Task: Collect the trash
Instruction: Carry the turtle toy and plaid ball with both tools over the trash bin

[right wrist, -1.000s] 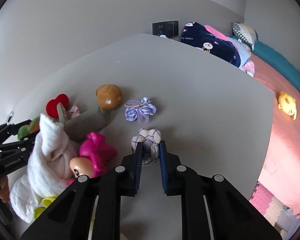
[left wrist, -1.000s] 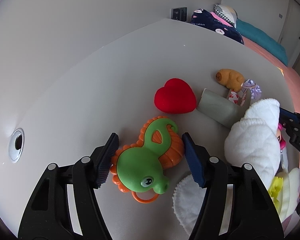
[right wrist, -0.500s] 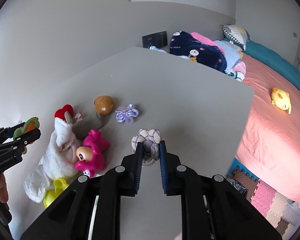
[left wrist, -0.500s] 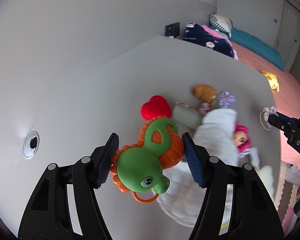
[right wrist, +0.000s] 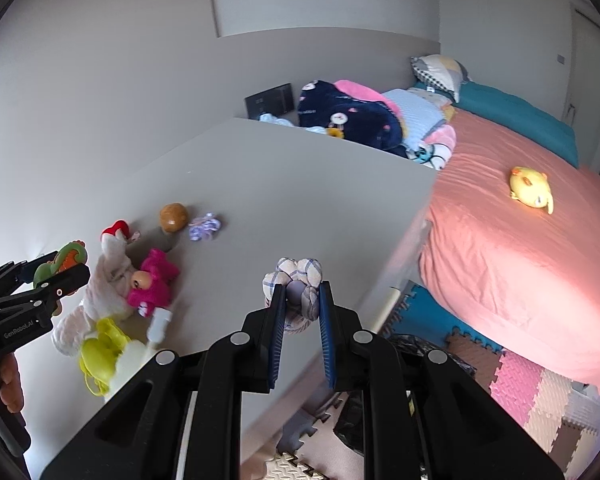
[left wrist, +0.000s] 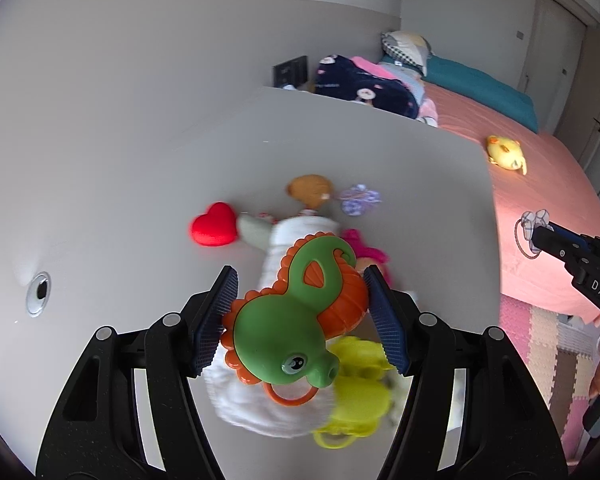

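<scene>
My left gripper (left wrist: 300, 300) is shut on a green and orange seahorse toy (left wrist: 296, 316) and holds it high above the white table (left wrist: 140, 208). It also shows in the right wrist view (right wrist: 62, 260). My right gripper (right wrist: 300, 300) is shut on a white and blue checked cloth scrunchie (right wrist: 296, 284), held above the table's front right edge. The scrunchie also shows in the left wrist view (left wrist: 534, 228).
On the table lie a red heart (left wrist: 214, 224), a brown ball (right wrist: 173, 217), a purple scrunchie (right wrist: 205, 228), a white towel (right wrist: 108, 280), a pink doll (right wrist: 152, 284) and a yellow toy (right wrist: 100, 352). A pink bed (right wrist: 520, 240) with a yellow plush (right wrist: 530, 188) stands right. Foam mats (right wrist: 520, 380) cover the floor.
Both grippers have risen with their objects; the table and toys look smaller and farther. The right gripper has moved toward the table's edge, over the floor mats.
</scene>
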Motion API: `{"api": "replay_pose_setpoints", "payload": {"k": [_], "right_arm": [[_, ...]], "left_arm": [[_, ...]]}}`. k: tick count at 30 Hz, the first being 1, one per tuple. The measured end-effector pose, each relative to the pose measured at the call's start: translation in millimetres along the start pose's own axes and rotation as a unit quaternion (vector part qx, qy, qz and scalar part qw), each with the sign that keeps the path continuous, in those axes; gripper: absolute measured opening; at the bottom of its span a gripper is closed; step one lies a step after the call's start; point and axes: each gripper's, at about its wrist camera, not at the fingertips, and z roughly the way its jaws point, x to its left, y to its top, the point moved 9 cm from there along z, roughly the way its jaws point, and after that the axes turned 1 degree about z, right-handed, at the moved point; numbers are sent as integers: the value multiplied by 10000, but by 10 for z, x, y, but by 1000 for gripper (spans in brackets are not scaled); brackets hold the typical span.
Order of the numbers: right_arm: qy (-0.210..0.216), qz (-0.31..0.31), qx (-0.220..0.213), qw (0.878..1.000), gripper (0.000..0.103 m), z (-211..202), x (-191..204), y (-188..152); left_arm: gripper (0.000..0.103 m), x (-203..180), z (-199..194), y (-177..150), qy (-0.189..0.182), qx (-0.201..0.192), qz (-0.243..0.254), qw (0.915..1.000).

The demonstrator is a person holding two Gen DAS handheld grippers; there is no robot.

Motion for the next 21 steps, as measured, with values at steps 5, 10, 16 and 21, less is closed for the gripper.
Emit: {"api": "replay_pose_setpoints", "payload": {"k": [5, 10, 16, 21], "right_arm": [[-111, 182, -65, 9998, 18, -128, -270, -63], [-237, 348, -123, 9990, 18, -260, -544, -107], [-405, 518, -203, 9976, 18, -428, -862, -172], [-565, 704, -270, 9956, 18, -556, -1156, -221]], "left_arm": [[63, -335, 16, 5, -193, 10, 163, 9997], [63, -685, 10, 50, -366, -18, 390, 9986], [63, -1068, -1, 69, -548, -15, 564, 9969], [63, -1442, 13, 90, -725, 7, 784, 9943]]}}
